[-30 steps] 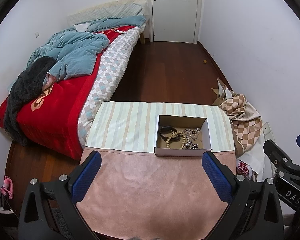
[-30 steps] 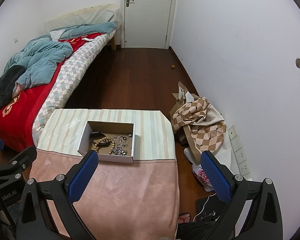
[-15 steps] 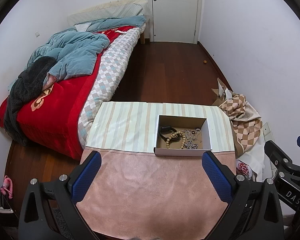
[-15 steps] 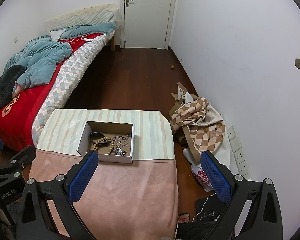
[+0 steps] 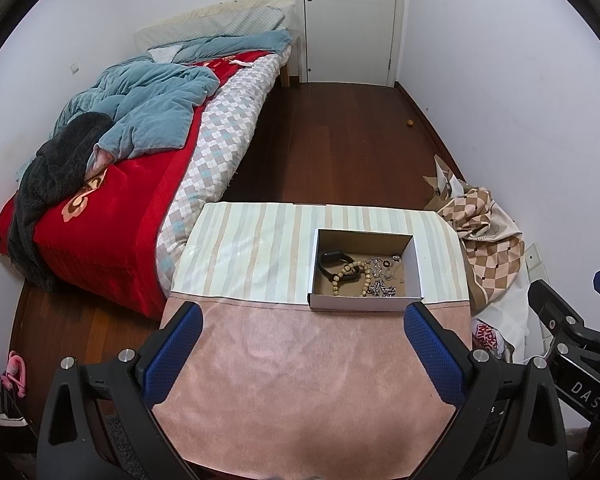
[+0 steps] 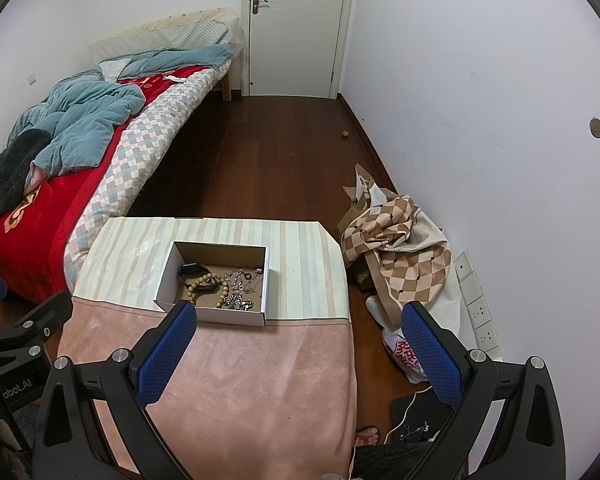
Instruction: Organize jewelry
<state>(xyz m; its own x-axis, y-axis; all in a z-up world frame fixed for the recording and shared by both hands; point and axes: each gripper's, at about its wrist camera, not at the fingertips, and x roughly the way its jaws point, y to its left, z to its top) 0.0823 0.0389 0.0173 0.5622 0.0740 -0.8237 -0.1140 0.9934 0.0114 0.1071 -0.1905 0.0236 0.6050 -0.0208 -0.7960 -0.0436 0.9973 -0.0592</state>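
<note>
A white cardboard box (image 5: 364, 303) (image 6: 214, 314) with a brown inside sits on the striped far half of the table. In it lie a black band (image 5: 332, 261) (image 6: 192, 270), a wooden bead bracelet (image 5: 350, 271) (image 6: 208, 282) and a tangle of silver chains (image 5: 382, 278) (image 6: 240, 290). My left gripper (image 5: 302, 322) hovers open above the pink cloth, short of the box. Over the table's near right part my right gripper (image 6: 298, 324) is also open, with nothing between its blue pads, and its left finger (image 6: 168, 350) overlaps the box's near corner.
The table (image 5: 260, 356) carries a pink cloth near me and a striped cloth beyond. A bed (image 5: 112, 200) with red and blue covers runs along the left. Checked fabric and bags (image 6: 400, 248) are heaped by the right wall; a closed door (image 6: 296, 28) stands far back.
Both views have shifted only slightly; the box sits a touch higher in the right wrist view. The grippers stay open and nothing on the table has moved.
</note>
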